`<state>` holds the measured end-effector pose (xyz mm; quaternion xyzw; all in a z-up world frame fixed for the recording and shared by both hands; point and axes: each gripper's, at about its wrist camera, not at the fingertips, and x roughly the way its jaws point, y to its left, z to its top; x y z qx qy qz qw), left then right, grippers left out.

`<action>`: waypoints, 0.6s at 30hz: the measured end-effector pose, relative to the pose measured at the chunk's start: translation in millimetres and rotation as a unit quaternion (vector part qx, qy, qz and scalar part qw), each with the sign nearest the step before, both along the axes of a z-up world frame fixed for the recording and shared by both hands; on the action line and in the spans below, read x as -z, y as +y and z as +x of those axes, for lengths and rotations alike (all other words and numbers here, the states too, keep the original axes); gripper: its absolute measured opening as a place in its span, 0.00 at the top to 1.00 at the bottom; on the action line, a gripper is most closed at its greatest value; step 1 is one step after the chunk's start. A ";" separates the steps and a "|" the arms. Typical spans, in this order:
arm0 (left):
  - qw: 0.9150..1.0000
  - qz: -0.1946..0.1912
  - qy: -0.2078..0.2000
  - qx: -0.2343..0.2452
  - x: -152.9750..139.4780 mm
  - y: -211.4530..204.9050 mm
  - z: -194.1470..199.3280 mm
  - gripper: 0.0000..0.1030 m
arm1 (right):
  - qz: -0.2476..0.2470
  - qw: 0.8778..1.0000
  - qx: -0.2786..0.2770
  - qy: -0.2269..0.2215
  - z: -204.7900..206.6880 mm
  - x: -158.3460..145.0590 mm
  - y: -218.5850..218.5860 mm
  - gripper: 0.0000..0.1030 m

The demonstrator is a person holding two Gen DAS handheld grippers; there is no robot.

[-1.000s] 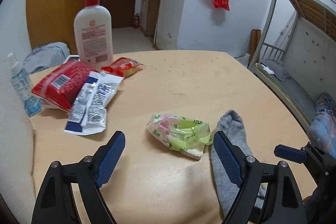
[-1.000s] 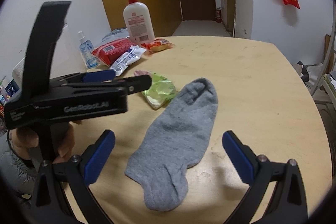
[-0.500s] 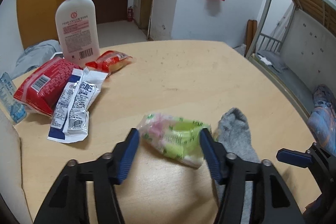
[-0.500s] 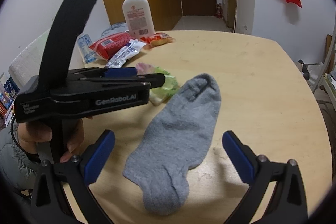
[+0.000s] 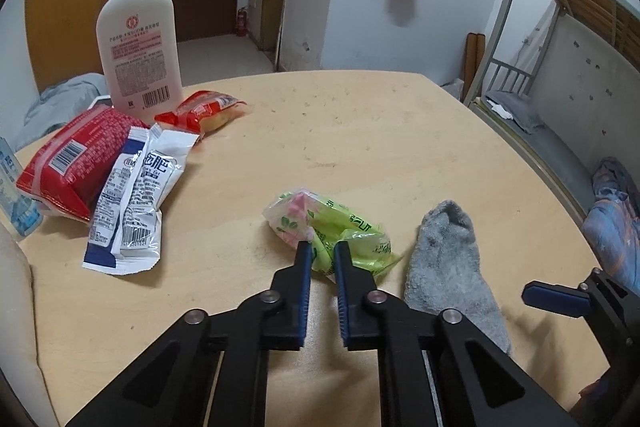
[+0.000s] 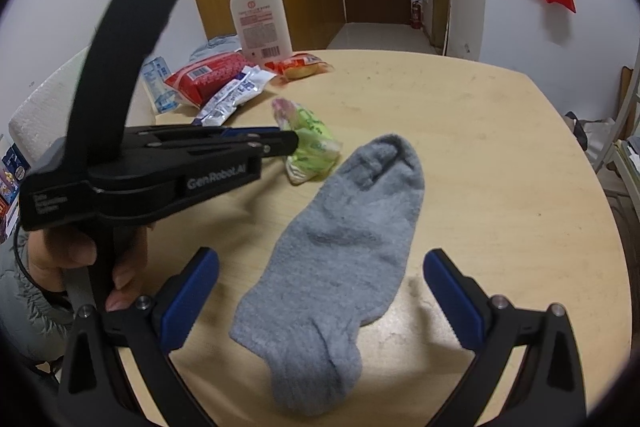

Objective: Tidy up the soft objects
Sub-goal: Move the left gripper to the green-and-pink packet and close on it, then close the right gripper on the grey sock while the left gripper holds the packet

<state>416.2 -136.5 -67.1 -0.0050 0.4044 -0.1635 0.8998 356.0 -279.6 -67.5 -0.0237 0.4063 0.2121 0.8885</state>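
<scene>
A green and pink plastic packet lies mid-table. My left gripper is shut on its near edge; in the right wrist view the left gripper pinches the packet from the left. A grey sock lies flat just right of the packet. In the right wrist view the sock stretches between the wide-open fingers of my right gripper, which hovers over its near end and holds nothing.
At the table's far left stand a white pump bottle, a red packet, white sachets, a small red snack bag and a spray bottle. A bunk bed stands right of the wooden table.
My left gripper moved forward over the green packet and closed from wide open onto it. The right gripper stayed open above the sock.
</scene>
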 end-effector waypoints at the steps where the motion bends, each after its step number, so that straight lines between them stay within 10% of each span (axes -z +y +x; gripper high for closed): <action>1: 1.000 -0.001 -0.002 0.001 -0.8 0.1 -0.8 0.91 | -0.001 1.000 0.000 0.002 1.0 0.9 0.7 0.00; 18: 0.999 -0.005 -0.030 0.023 -18.7 3.1 -15.1 1.00 | -0.056 0.998 0.010 0.021 6.4 14.0 9.7 0.24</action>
